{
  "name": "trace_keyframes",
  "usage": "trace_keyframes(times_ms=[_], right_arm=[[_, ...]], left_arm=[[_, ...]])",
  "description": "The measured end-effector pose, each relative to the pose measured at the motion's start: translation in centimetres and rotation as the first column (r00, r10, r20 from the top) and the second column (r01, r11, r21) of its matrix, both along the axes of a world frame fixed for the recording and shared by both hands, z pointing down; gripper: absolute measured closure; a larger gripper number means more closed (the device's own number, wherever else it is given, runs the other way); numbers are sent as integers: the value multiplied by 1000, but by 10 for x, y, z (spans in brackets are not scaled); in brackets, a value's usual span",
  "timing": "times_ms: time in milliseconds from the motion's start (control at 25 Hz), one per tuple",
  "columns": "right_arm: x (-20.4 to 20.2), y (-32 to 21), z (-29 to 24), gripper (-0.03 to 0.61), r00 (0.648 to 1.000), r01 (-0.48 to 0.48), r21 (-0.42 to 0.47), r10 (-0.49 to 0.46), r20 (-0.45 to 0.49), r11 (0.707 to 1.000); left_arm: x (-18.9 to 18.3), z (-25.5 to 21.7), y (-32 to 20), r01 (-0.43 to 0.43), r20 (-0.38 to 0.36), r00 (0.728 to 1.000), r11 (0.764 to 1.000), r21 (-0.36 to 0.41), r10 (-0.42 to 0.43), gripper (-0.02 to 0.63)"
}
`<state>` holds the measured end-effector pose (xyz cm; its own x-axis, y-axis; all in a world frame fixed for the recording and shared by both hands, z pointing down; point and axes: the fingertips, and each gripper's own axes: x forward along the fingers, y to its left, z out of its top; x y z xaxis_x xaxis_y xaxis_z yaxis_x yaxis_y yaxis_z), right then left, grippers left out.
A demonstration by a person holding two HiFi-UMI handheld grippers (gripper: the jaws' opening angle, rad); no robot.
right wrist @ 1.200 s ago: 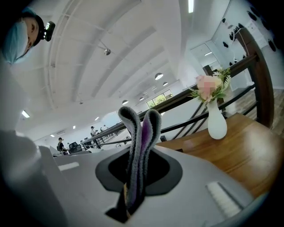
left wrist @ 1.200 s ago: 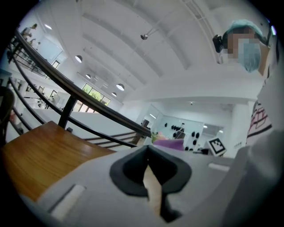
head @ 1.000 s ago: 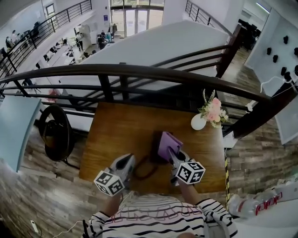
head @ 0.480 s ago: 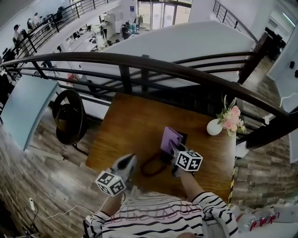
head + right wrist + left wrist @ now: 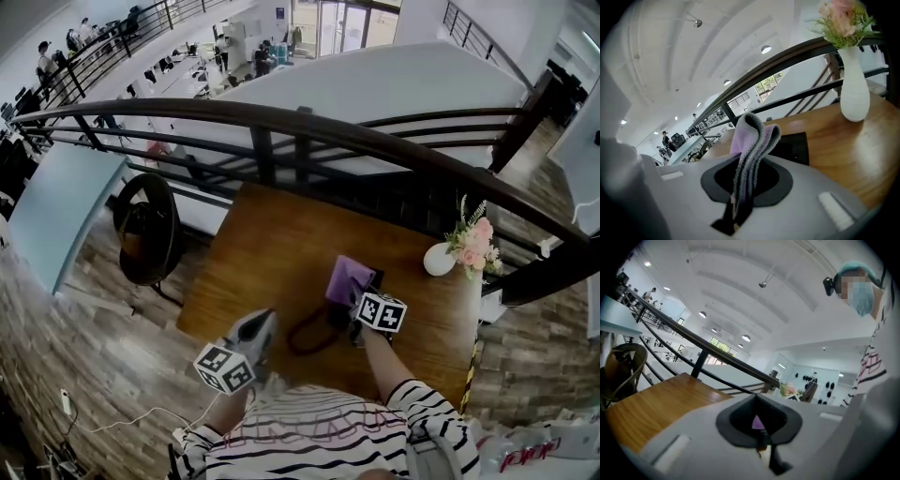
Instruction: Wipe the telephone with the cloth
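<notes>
Wooden table (image 5: pixel 253 244), right claw (image 5: pixel 740 190) clamping lilac cloth (image 5: pixel 751 136) over black telephone (image 5: pixel 793 146), left claw (image 5: pixel 761 439) closed nearby

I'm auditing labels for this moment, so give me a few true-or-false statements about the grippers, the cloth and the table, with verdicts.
1. The right gripper is shut on the purple cloth. True.
2. The left gripper grips the cloth too. False: its jaws are together with nothing between them.
3. A vase of pink flowers stands upright on the table. True.
4. The telephone lies on the floor. False: it sits on the table, by the cloth.
</notes>
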<state>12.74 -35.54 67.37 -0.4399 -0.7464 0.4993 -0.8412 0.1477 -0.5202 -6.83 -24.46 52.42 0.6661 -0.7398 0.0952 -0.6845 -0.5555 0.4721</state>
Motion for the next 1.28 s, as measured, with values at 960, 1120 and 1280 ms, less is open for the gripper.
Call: trace_keyframes(times_ms=[960, 1120, 1280], right_arm=[[125, 62, 4, 540, 966, -245, -40, 241, -94, 969], [112, 63, -10, 540, 972, -228, 0, 228, -54, 974], [74, 62, -34, 540, 988, -153, 57, 152, 26, 987]], left_arm=[[56, -7, 6, -176, -26, 984, 984, 19, 176, 611], [53, -6, 9, -176, -28, 984, 984, 25, 177, 611], [44, -6, 12, -153, -32, 988, 988, 25, 154, 611]])
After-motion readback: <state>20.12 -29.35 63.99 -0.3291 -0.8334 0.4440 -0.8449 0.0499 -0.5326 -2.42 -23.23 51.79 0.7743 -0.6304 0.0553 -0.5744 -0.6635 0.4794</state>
